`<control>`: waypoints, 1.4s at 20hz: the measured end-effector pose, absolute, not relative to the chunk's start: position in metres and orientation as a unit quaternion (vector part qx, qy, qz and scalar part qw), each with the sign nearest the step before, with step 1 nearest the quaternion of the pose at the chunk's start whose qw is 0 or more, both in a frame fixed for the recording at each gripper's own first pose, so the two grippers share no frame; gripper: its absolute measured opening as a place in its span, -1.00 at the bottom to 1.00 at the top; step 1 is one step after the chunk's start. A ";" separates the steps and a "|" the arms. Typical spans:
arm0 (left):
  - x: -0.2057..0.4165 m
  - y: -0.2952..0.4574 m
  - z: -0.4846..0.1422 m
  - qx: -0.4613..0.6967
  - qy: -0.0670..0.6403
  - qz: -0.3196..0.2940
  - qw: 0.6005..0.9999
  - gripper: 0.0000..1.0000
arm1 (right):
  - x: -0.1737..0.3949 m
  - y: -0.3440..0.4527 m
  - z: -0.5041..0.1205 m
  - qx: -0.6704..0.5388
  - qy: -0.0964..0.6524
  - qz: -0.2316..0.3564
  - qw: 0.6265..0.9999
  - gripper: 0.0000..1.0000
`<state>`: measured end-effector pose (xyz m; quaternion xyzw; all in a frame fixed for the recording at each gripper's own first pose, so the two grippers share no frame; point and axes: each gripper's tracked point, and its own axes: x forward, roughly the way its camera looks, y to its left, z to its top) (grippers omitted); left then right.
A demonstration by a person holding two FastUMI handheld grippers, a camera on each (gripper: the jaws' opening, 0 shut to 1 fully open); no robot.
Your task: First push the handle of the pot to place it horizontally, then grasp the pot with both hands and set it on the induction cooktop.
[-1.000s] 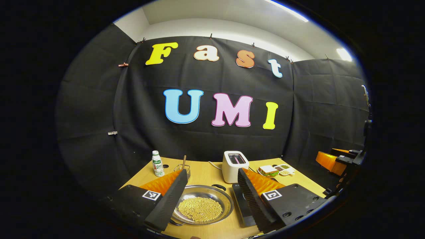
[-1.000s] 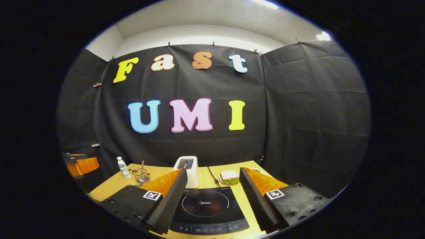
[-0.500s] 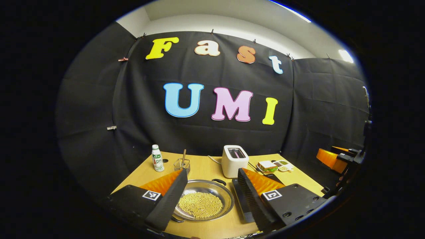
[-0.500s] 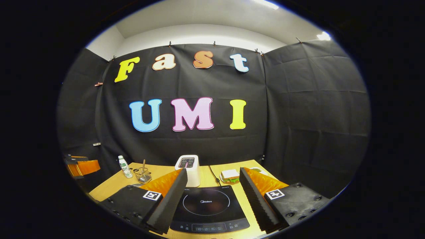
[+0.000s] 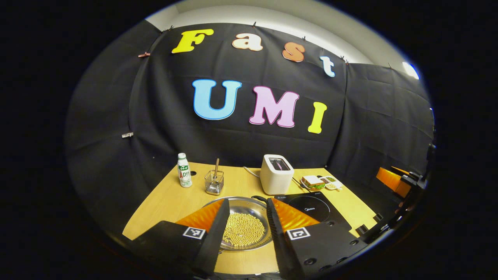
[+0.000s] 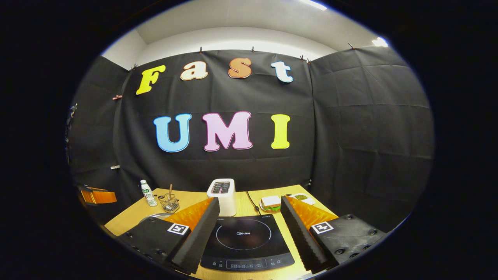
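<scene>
While fingers narrowed since before | left tongs over pot

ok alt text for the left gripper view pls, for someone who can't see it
The left gripper, fingers apart, points down at a shallow metal pot of small yellow beans on a wooden table. An induction cooktop lies just right of the pot, with a white toaster, a bottle and a wire basket behind.
</scene>
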<state>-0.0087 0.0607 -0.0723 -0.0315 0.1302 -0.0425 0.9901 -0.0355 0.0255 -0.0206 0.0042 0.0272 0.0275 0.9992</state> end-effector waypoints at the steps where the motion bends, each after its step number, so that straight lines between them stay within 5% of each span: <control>1: -0.010 0.063 -0.078 -0.037 0.137 -0.049 0.989 0.12 | -0.036 0.026 -0.020 0.005 0.027 0.027 0.999 0.96; 4: -0.009 0.075 -0.091 -0.034 0.155 -0.051 0.986 0.00 | -0.037 0.027 -0.020 0.001 0.027 0.029 0.999 0.96; 5: -0.009 0.077 -0.100 -0.031 0.166 -0.053 0.984 -0.36 | -0.038 0.027 -0.021 0.000 0.028 0.029 0.999 0.96; 6: -0.010 0.080 -0.106 -0.027 0.175 -0.055 0.983 -0.43 | -0.039 0.029 -0.022 -0.001 0.028 0.030 0.999 0.96; 7: -0.011 0.084 -0.113 -0.024 0.183 -0.056 0.981 -0.74 | -0.040 0.030 -0.021 -0.001 0.028 0.031 0.999 0.96; 10: -0.012 0.095 -0.143 -0.023 0.225 -0.050 0.973 -0.86 | -0.040 0.031 -0.023 -0.001 0.031 0.032 0.999 0.96; 28: -0.026 0.093 -0.274 -0.013 0.374 -0.101 0.922 -0.90 | -0.041 0.040 -0.051 0.011 0.072 0.035 0.997 0.96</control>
